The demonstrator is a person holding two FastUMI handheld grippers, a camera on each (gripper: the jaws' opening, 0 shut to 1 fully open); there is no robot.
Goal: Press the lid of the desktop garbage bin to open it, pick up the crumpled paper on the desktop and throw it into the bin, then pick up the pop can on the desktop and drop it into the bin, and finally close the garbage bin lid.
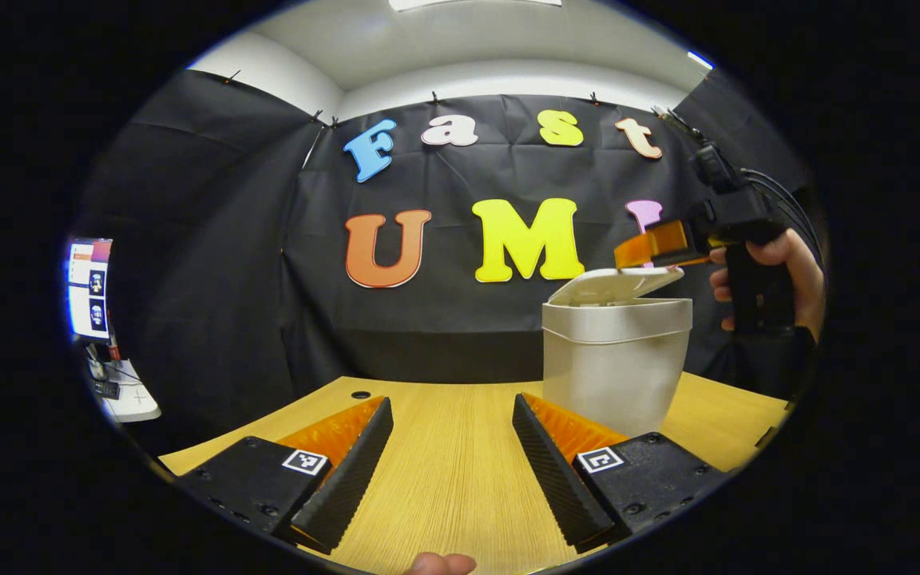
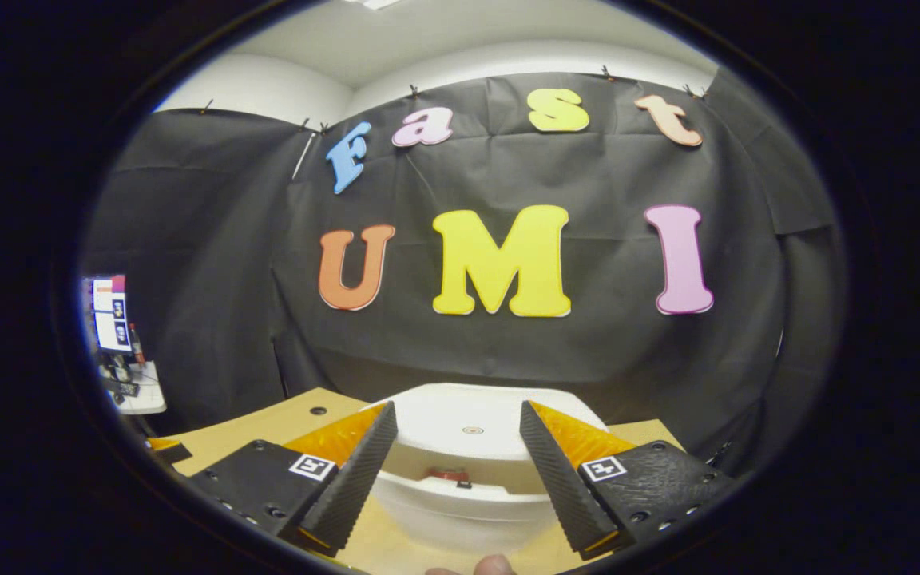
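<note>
1 red item (image 2: 446,474) inside the half-open bin (image 2: 460,495).

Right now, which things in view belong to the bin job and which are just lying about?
For the job: bin; its lid, partly raised; something red inside the bin; right hand-held gripper over the lid; left hand-held gripper, open.

Just lying about: screen; small side table.

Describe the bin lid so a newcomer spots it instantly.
Start at the wooden desk; the pale bin stands on its right side, before the black cloth wall. Its lid is the flat white cap on top, tilted partly open, with the right gripper just above it.
</note>
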